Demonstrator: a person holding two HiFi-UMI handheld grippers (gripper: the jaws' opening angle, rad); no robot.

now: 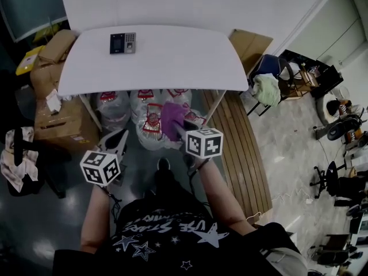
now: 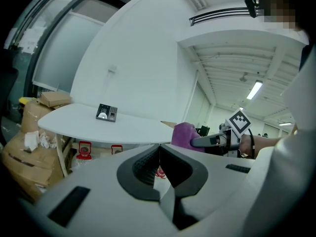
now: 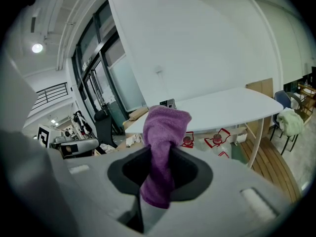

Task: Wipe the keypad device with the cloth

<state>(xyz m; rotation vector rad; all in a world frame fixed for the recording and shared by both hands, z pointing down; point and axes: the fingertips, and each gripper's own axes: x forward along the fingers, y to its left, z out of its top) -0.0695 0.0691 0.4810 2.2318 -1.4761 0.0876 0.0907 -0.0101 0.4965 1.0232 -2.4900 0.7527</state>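
A person is standing back from a big white worktop [image 1: 172, 62], holding a gripper in each hand.

The worktop is sitting by the wall. Brown boxes [image 1: 60, 122] are piling up at its left end, and big water bottles [image 1: 115, 103] are standing under it. The right gripper [image 3: 159, 168] is pointing toward the worktop, and its jaws are squeezing a purple cloth [image 3: 163, 127]. The cloth is sticking up out of the jaws in a soft lump. The left gripper [image 2: 159, 154] is hanging lower and to the left, with its jaws pressing together on nothing. The small dark keypad device [image 1: 123, 43] is lying flat on the far side of the worktop, near the wall. It is well apart from both grippers and the cloth.
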